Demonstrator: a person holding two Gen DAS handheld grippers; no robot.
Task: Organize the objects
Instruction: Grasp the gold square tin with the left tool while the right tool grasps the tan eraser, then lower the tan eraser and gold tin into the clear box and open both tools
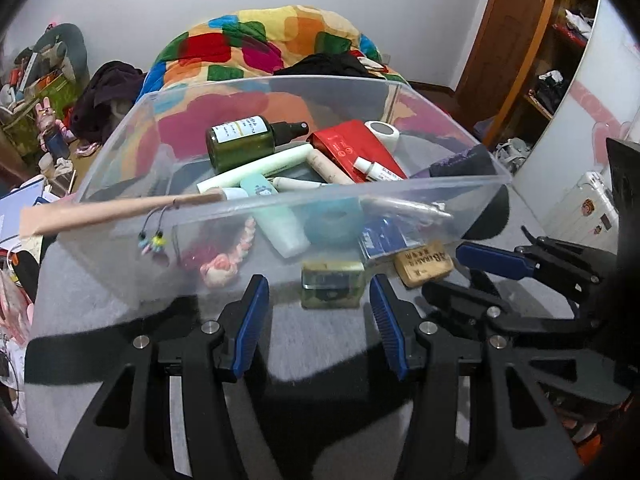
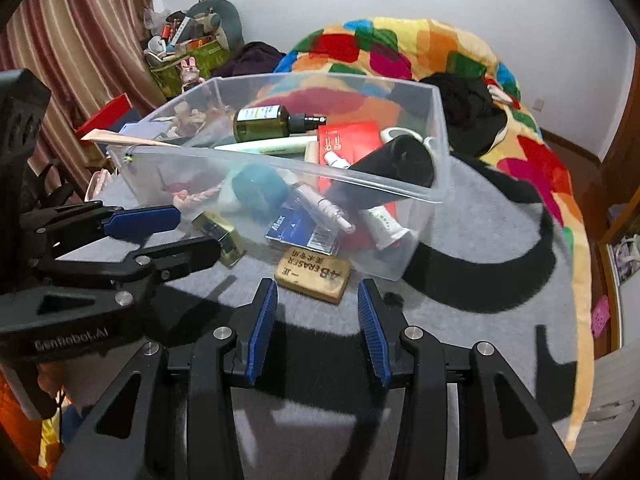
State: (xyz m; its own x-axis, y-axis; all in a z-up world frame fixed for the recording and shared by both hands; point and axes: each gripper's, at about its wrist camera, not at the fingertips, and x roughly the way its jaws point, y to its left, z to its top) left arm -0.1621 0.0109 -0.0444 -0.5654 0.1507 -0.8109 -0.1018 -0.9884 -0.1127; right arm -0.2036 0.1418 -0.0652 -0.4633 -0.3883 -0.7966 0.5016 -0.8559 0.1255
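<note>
A clear plastic bin (image 1: 460, 184) (image 2: 438, 128) stands on the grey bed cover, full of toiletries: a green spray bottle (image 1: 244, 140) (image 2: 264, 122), a red box (image 1: 352, 144) (image 2: 352, 136), tubes and a blue packet (image 2: 300, 230). A tan eraser block (image 1: 424, 262) (image 2: 314, 274) and a small green-gold box (image 1: 332, 284) (image 2: 220, 234) lie outside its near wall. My left gripper (image 1: 320, 296) is open and empty just before the green-gold box. My right gripper (image 2: 316, 300) is open and empty just before the eraser.
A wooden stick (image 1: 112, 212) with a beaded cord rests across the bin's left rim. A colourful quilt (image 2: 440, 52) is heaped behind. Clutter and bags (image 1: 36, 92) stand at the left, wooden shelves (image 1: 556, 60) and a white suitcase (image 1: 588, 208) at the right.
</note>
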